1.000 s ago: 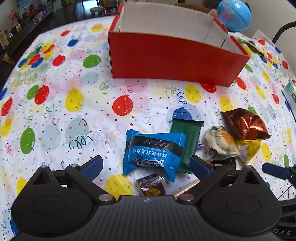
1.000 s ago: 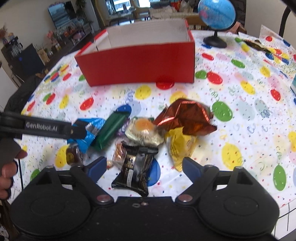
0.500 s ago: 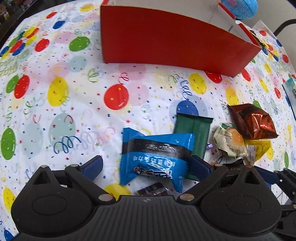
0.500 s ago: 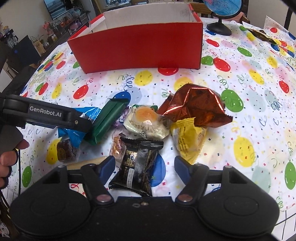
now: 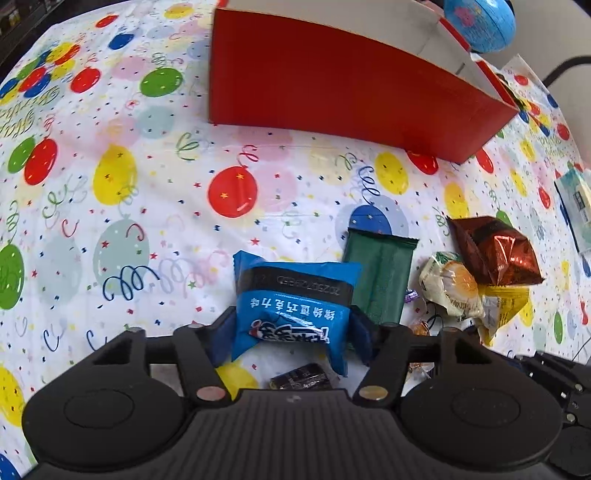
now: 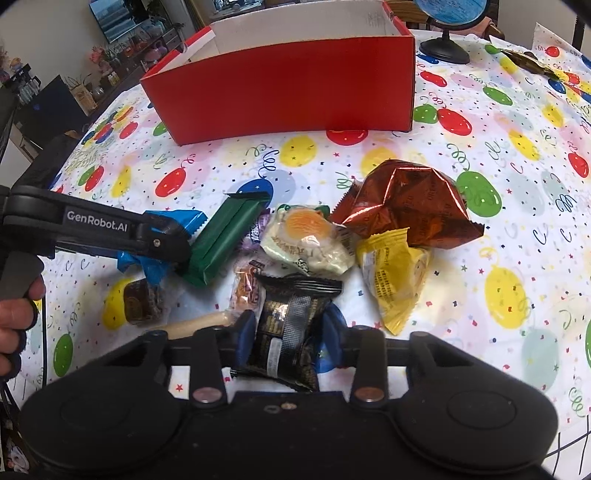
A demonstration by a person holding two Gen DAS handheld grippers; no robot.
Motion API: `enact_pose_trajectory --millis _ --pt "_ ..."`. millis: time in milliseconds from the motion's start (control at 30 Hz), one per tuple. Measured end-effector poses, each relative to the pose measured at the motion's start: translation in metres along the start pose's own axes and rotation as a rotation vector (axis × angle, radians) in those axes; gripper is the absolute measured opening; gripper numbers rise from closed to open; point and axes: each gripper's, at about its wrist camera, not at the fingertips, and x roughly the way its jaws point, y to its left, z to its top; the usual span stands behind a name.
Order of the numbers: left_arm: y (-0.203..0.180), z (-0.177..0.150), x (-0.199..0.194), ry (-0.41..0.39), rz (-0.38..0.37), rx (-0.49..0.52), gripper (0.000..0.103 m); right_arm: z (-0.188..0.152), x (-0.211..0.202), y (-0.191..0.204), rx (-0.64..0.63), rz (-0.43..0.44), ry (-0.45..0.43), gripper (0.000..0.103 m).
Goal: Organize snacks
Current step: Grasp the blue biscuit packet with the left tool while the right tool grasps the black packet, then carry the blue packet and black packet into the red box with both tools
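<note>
The left gripper (image 5: pixel 291 328) is closing on a blue packet (image 5: pixel 291 295); the right gripper (image 6: pixel 290 332) is closing on a black packet (image 6: pixel 290 325).

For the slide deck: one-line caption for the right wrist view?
Right gripper jaws closing on a black snack packet, red box behind.

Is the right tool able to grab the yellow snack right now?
Probably not yet. The right tool is closing on the black snack, so it is busy. The yellow snack lies uncovered beside it, easy to reach afterwards.

One red box (image 6: pixel 288 88), nine snack packets (image 6: pixel 402 195), one globe (image 5: pixel 480 22)
</note>
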Motion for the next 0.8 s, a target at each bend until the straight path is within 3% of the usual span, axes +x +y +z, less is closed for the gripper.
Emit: enact_pose_trajectory --millis 333,800 --pt "0.001 -0.003 -0.025 -0.077 0.053 -0.033 0.054 -0.003 -0.018 -0.003 0.02 0.004 -0.046 0.03" --pt "-0.033 -0.002 -0.092 -0.242 0.041 0.008 0.055 0.023 -0.074 -0.009 0.03 0.024 -0.2 0.03"
